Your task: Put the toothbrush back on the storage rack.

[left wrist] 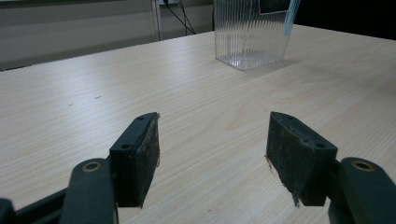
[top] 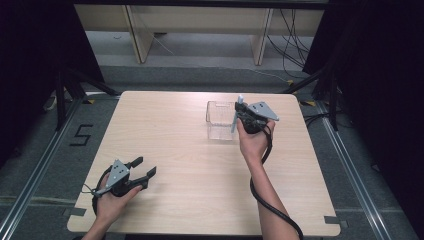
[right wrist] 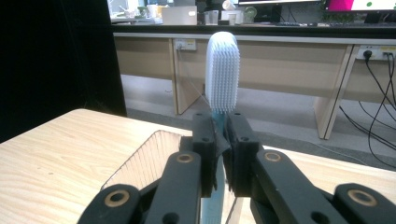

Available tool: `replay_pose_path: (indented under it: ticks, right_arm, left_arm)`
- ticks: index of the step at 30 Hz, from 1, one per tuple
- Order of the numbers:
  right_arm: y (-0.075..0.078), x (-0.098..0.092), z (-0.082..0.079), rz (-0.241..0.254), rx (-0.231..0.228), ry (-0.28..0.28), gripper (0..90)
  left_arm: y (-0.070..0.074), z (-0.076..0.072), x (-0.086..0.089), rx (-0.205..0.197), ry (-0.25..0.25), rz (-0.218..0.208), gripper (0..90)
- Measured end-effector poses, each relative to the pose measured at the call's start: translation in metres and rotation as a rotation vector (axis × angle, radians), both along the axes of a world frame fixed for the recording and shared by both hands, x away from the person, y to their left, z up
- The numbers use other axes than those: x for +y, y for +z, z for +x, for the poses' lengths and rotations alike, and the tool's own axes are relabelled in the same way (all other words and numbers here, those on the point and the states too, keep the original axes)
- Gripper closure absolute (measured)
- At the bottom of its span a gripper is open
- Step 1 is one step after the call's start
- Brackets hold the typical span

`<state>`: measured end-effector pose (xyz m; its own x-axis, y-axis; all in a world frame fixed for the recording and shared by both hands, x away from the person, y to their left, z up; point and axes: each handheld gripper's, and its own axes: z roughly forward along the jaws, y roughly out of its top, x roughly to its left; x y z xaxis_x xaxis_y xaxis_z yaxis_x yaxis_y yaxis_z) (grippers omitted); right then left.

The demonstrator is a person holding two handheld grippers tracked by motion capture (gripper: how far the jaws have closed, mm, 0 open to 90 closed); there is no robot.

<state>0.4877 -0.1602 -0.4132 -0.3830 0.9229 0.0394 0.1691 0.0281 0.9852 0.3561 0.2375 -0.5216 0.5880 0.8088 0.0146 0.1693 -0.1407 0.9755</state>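
Observation:
A clear ribbed plastic box (top: 220, 121) stands on the table, right of its middle; in the left gripper view the box (left wrist: 250, 35) is far ahead. My right gripper (top: 239, 116) hovers at the box's right rim, shut on a toothbrush (top: 237, 114) with a light blue handle. In the right gripper view the toothbrush (right wrist: 222, 70) stands upright, its white bristle head above the jaws, and the box (right wrist: 149, 161) lies just below. My left gripper (top: 144, 167) rests low near the table's front left, open, with nothing between its pads (left wrist: 145, 156).
The wooden table (top: 170, 150) has bare surface between the two hands and to the left of the box. Desks (top: 200, 25) and cables (top: 292, 45) stand on the floor beyond the far edge. Black stands flank the table.

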Motion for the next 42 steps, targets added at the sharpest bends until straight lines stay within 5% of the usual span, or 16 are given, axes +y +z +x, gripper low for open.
replay_pose_path:
  ticks: [42]
  right_arm:
    - [-0.025,0.002,0.0,-0.008,0.052,-0.008,83.3]
  left_arm:
    - [0.001,-0.001,0.001,0.016,0.006,0.012,34.0]
